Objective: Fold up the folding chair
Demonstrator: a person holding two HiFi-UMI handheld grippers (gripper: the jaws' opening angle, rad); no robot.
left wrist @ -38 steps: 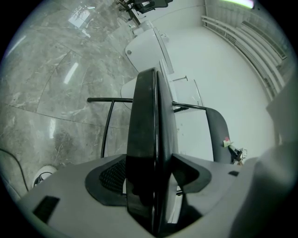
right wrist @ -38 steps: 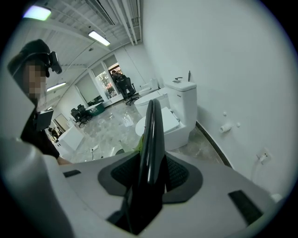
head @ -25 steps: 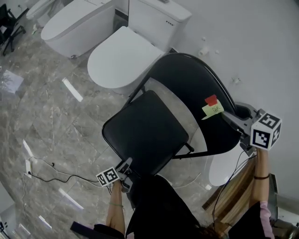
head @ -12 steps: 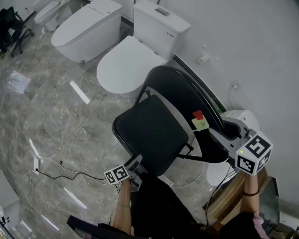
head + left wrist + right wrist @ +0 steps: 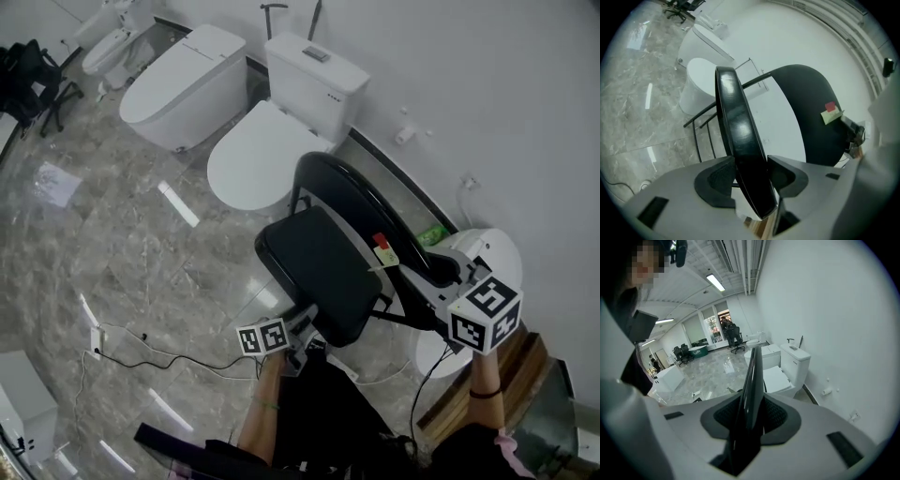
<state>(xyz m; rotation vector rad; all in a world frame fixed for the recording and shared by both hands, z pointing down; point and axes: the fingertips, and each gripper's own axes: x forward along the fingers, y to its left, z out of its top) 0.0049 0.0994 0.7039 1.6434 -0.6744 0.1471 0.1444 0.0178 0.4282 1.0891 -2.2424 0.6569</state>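
Folding chair (image 5: 342,244), black: part folded. Stands on the grey marble floor (image 5: 112,244), just in front of a white toilet (image 5: 258,155) and near the wall.

Done, judging by the present lie: seat (image 5: 319,272) swung up from level, front edge raised, steeply tilted towards the backrest (image 5: 342,192).

Not yet done: a clear wedge of gap between seat and backrest. Legs mostly hidden under the seat, so spread not readable. Left to do, as judged: press seat flat against backrest and bring the frame shut.

Left gripper (image 5: 307,323): clamped on the seat's front edge, pads against both faces of the cushion. Jaws just been closing, stand fairly wide round the thick edge.

Right gripper (image 5: 412,277): clamped on the backrest's side rim, just beside the red and yellow sticky notes (image 5: 382,247). Jaws narrow, just been closing, thin rim between them.

Containers: none in use. Toilet nearest the chair and second toilet (image 5: 178,80) beside it both with lids down, contents not visible. White rounded item (image 5: 487,248) just behind the right gripper: kind and contents not determinable.
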